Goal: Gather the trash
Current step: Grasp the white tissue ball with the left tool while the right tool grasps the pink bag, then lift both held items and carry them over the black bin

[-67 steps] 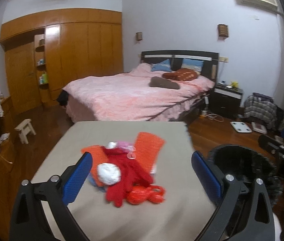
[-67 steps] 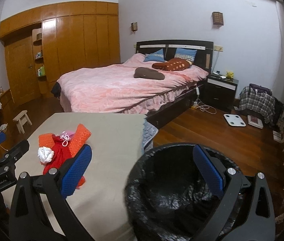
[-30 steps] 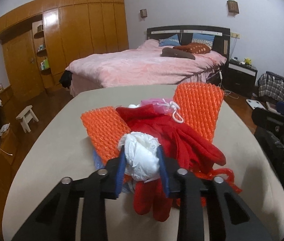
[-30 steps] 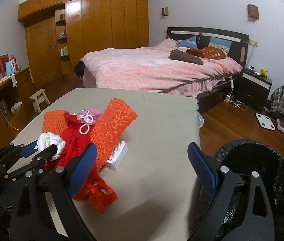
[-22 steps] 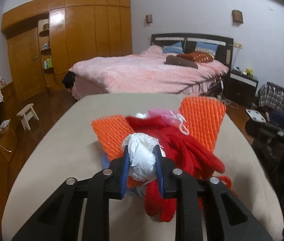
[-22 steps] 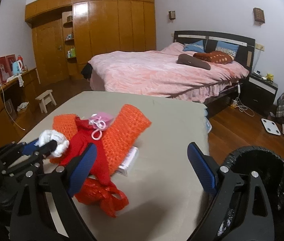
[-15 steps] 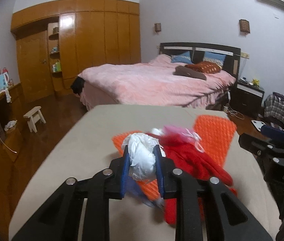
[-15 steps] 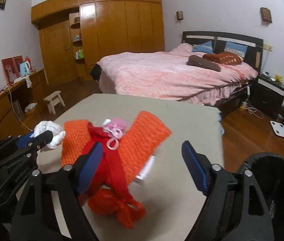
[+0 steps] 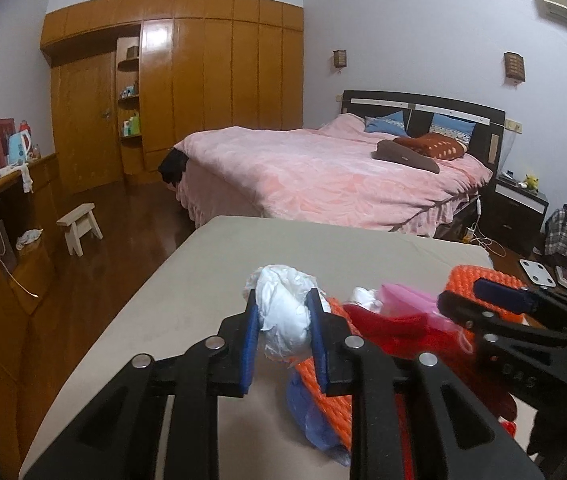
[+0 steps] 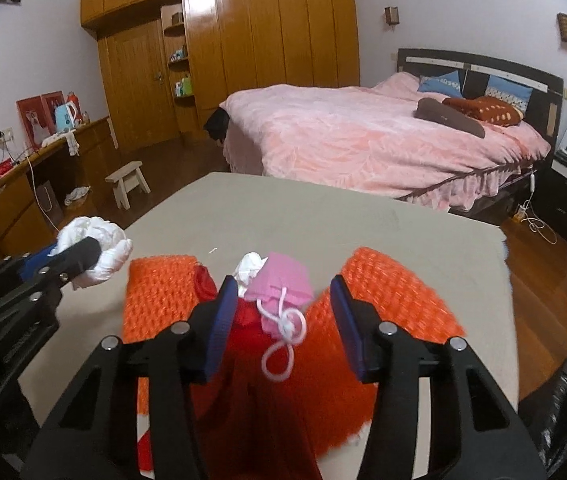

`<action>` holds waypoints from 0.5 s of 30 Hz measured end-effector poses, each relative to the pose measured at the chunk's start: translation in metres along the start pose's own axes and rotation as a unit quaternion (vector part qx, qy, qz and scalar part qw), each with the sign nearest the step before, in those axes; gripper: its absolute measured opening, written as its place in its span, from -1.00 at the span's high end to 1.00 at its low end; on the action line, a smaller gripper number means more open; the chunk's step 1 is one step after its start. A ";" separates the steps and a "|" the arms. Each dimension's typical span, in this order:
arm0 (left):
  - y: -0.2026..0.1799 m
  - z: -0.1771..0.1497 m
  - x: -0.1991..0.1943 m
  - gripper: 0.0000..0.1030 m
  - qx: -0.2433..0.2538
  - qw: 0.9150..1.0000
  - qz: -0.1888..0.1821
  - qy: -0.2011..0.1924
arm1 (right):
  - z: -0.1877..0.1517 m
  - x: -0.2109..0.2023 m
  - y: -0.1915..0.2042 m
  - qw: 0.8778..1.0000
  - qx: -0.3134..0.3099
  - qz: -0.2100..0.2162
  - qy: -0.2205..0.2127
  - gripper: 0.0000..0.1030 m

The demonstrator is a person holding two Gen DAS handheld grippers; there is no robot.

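Observation:
A pile of trash lies on the beige table [image 10: 283, 208]: two orange foam nets [image 10: 395, 292], a red glove [image 10: 275, 364], a pink pouch [image 10: 283, 284] with a white cord, and a small white wad [image 10: 249, 266]. My left gripper [image 9: 283, 320] is shut on a crumpled white tissue ball [image 9: 283, 308], held above the table to the left of the pile; the right wrist view also shows the tissue ball [image 10: 99, 248]. My right gripper [image 10: 283, 300] hovers over the pile. Its jaws are closing either side of the pink pouch, and the pads stand clear of it.
A bin lined with a black bag [image 10: 563, 400] stands off the table's right front corner. A blue plastic scrap [image 9: 311, 412] lies under the near orange net. Beyond the table are a pink bed [image 10: 363, 132], a small stool [image 10: 127, 184] and a wooden wardrobe.
The left gripper has lifted the tissue ball off the pile and carried it left. The right gripper has swung from the bin to over the pile, and its jaws have narrowed around the pink pouch.

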State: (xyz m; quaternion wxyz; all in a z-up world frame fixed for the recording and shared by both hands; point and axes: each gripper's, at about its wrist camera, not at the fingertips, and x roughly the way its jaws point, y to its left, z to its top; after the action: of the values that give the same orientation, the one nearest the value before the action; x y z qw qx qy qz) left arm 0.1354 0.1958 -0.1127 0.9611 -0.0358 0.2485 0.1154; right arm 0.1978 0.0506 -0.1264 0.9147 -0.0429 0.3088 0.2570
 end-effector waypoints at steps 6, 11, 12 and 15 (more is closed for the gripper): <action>0.007 -0.004 0.010 0.55 -0.004 1.000 0.000 0.006 | 0.001 0.031 0.001 0.999 0.004 0.001 0.036 0.08; 0.011 -0.006 0.015 0.55 -0.011 1.000 0.000 0.014 | 0.000 0.043 0.004 0.998 0.001 0.017 0.063 0.65; 0.011 -0.007 0.015 0.55 -0.011 1.000 0.000 0.014 | -0.001 0.043 0.004 0.998 0.003 0.026 0.065 0.69; 0.010 -0.007 0.015 0.55 -0.010 1.000 0.000 0.014 | 0.000 0.038 0.005 0.998 0.000 0.035 0.051 0.79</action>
State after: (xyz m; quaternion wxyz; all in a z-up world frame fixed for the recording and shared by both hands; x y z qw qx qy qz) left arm 0.1421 0.2081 -0.1259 0.9570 -0.0469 0.2612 0.1168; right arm 0.2209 0.0712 -0.1482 0.8884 -0.0455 0.3560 0.2862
